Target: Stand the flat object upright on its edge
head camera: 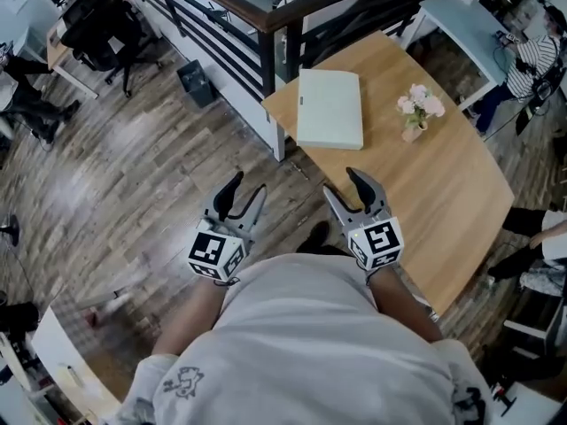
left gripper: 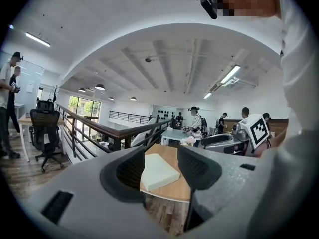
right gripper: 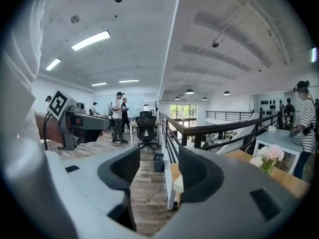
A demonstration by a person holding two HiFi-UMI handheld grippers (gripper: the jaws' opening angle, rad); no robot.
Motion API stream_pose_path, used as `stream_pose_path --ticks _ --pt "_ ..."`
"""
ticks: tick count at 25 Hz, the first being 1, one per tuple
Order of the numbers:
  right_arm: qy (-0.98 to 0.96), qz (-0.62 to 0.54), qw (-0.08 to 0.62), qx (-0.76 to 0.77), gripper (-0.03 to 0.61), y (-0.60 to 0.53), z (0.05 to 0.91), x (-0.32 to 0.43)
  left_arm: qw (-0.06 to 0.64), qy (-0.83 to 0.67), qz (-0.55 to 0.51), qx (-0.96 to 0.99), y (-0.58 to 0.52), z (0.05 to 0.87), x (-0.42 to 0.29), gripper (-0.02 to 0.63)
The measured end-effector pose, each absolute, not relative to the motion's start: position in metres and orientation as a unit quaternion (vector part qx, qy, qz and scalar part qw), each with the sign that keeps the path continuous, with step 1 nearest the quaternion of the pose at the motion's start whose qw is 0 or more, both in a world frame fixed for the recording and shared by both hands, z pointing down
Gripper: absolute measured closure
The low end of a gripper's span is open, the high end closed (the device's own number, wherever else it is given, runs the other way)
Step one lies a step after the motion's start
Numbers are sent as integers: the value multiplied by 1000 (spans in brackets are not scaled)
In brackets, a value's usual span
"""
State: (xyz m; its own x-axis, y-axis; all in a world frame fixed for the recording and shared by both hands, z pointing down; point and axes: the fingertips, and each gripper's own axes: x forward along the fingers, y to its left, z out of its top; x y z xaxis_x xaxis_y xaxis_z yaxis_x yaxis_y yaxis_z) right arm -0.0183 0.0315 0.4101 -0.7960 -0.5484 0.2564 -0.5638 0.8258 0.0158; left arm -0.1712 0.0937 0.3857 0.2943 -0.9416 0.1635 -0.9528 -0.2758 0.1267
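Pale flat slab [head camera: 330,108], rectangular w/ rounded corners, smooth, lies flat at wood-grain table [head camera: 443,202] corner nr dark railing [head camera: 266,16]. Left gripper [head camera: 248,187] & right gripper [head camera: 342,184]: jaws wide, empty, off table edge.

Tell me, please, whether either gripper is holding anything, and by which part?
Nothing is held. The left gripper and the right gripper both stand open and empty, short of the flat object lying flat on the table.
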Motion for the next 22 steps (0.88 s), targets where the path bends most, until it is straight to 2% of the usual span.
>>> stream_pose_path --ticks 10,22 --pt "-950 45 136 278 328 -59 418 38 100 -585 38 804 -6 381 -109 416" --pt "-941 86 138 297 329 -100 440 88 113 -554 57 823 -68 397 -64 416"
